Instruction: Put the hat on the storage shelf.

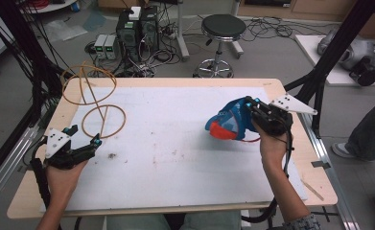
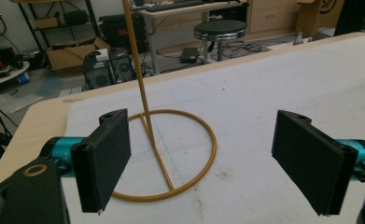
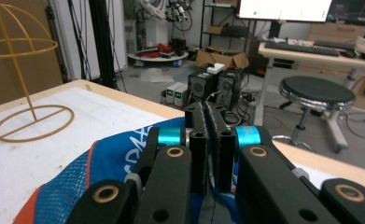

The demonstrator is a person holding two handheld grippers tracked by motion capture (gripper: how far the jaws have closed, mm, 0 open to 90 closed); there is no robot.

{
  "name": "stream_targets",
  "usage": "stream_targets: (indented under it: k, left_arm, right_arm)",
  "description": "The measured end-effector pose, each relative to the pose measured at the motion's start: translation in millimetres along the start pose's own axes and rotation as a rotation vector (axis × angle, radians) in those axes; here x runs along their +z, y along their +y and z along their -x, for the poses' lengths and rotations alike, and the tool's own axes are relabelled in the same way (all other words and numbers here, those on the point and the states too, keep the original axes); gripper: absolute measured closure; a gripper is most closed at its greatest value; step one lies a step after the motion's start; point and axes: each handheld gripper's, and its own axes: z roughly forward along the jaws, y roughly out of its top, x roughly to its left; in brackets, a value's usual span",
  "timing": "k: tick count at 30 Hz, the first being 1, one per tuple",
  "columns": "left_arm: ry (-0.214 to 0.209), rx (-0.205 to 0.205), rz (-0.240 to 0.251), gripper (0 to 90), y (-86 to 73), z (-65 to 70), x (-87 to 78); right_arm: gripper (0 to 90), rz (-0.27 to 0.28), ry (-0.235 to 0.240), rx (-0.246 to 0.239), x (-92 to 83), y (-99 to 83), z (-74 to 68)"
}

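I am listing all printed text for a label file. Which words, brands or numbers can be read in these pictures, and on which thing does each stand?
White lettering on the blue cap: cut off by the right gripper, not readable.
Large letters on the cardboard box: cut off at the frame edge, not readable.
Bright monitor screen: washed out, nothing readable.
No other text can be read.

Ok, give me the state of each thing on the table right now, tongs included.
Blue cap: pinched at its edge in the right tongs, lifted off the table.
Yellow wire hat stand: upright, bare.
Left tongs: jaws wide open, nothing between them, facing the stand's ring base.
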Motion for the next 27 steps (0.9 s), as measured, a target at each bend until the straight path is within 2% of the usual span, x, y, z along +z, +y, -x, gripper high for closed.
stream_targets:
  k: [10,12,14,16,17,19,20,21,22,23,24,27]
  left_arm:
    - [0.007,0.001,0.016,19.9,0.2,0.0,-3.7]
    - [0.004,0.009,0.020,20.0,0.0,1.6,-3.5]
    - [0.000,0.008,0.016,20.0,-0.4,2.3,-2.8]
    - [-0.002,0.004,0.018,20.0,-0.9,2.6,-2.3]
    - [-0.002,0.008,0.017,20.0,-1.0,2.6,-2.4]
    - [0.000,0.008,0.019,20.1,-1.1,2.0,-2.4]
    - [0.000,0.005,0.019,20.1,-1.3,1.6,-2.1]
    - [-0.001,0.006,0.017,20.0,-1.5,1.0,-2.0]
    - [0.000,0.003,0.016,20.0,-1.7,0.8,-1.8]
    - [0.000,-0.004,0.019,20.0,-2.0,0.5,-1.3]
    - [0.002,-0.002,0.021,20.0,-2.2,0.2,-1.2]
    - [0.003,0.001,0.022,20.0,-2.1,-0.6,-2.3]
  right_arm:
    - [88.1,0.033,0.053,0.000,36.7,29.5,-20.4]
    - [88.1,0.029,0.070,0.008,47.0,38.5,-25.4]
    - [88.1,0.024,0.088,-0.004,65.5,51.9,-35.4]
    - [88.1,0.026,0.093,-0.003,70.1,55.1,-38.3]
    - [88.0,0.025,0.111,-0.016,83.4,65.6,-47.2]
    - [88.0,0.031,0.131,-0.014,94.3,75.3,-53.8]
    - [88.0,0.031,0.131,-0.014,94.3,75.3,-53.8]
    - [88.0,0.040,0.147,-0.004,104.8,84.6,-58.0]
    - [88.0,0.040,0.147,-0.004,104.8,84.6,-58.0]
    - [88.0,0.046,0.160,0.002,115.9,93.9,-61.5]
    - [88.0,0.046,0.160,0.002,115.9,93.9,-61.5]
    - [88.0,0.055,0.159,-0.001,130.5,106.1,-68.4]
